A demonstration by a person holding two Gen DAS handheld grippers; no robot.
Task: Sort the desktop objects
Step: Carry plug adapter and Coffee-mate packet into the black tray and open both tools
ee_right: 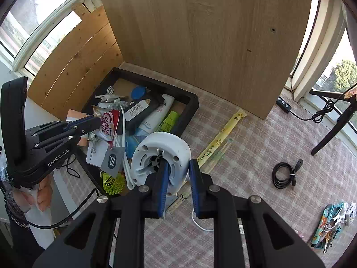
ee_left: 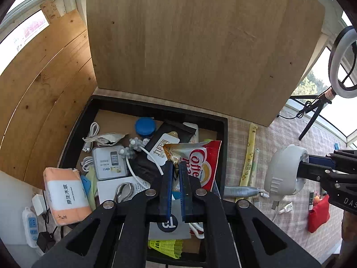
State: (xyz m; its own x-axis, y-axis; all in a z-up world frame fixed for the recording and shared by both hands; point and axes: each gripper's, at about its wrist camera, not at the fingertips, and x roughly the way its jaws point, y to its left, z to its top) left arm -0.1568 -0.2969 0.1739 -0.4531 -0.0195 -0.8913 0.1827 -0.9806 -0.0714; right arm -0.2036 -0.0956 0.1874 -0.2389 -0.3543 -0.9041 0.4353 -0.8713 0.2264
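Left hand-held gripper (ee_left: 176, 165) pinches the Coffee-mate sachet (ee_left: 198, 165); right hand-held gripper (ee_right: 178, 167) clamps the white plug-in device's (ee_right: 160, 154) rim

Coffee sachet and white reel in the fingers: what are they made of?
Coffee sachet: looks like glossy printed plastic film or foil laminate; it creases and shines. White reel: seems rigid moulded plastic with a matte to satin finish; ribs, screw holes and moulded seams show.
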